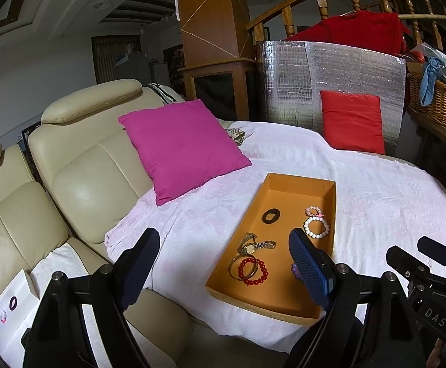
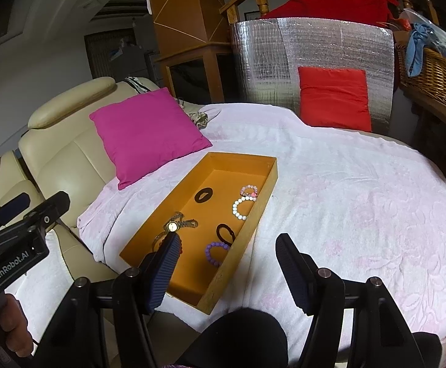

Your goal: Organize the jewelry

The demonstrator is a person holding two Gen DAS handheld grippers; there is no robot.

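Note:
An orange tray (image 1: 301, 178) (image 2: 241, 155) lies on the pale pink blanket. In it are a dark ring (image 1: 271, 214) (image 2: 203, 194), a pink bead bracelet (image 1: 313, 211) (image 2: 249, 190), a white bead bracelet (image 1: 316, 227) (image 2: 243, 208), a gold watch (image 1: 255, 245) (image 2: 177, 225), a red bead bracelet (image 1: 252, 271) over a gold bangle (image 1: 233, 265), a black hair tie (image 2: 226, 233) and a purple bracelet (image 2: 215, 253). My left gripper (image 1: 223, 233) hovers open before the tray's near left end, with nothing held. My right gripper (image 2: 229, 238) is open over the tray's near right edge and holds nothing.
A magenta pillow (image 1: 183, 147) leans on the cream leather sofa (image 1: 85, 184) to the left. A red pillow (image 1: 351, 122) rests against a silver foil panel (image 1: 330, 76) at the back. A white box (image 1: 11, 306) with small rings sits on the sofa seat. A wicker basket (image 2: 431, 67) stands at the right.

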